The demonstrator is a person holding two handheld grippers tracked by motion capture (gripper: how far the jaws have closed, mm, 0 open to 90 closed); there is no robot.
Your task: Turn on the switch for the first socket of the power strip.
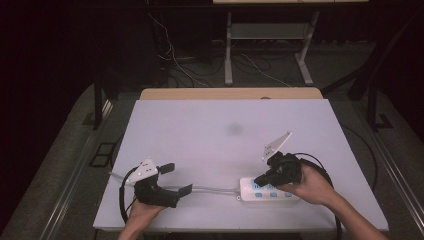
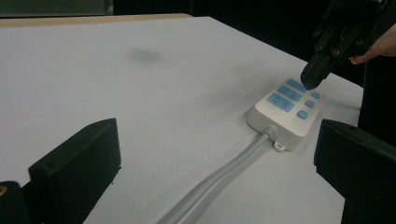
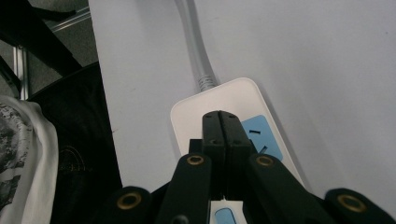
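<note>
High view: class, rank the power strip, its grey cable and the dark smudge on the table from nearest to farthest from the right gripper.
1. The power strip lies directly under the right gripper, whose shut tips are over its left end.
2. The grey cable runs leftward from the strip toward the left gripper.
3. The dark smudge sits farther back, mid-table.
</note>
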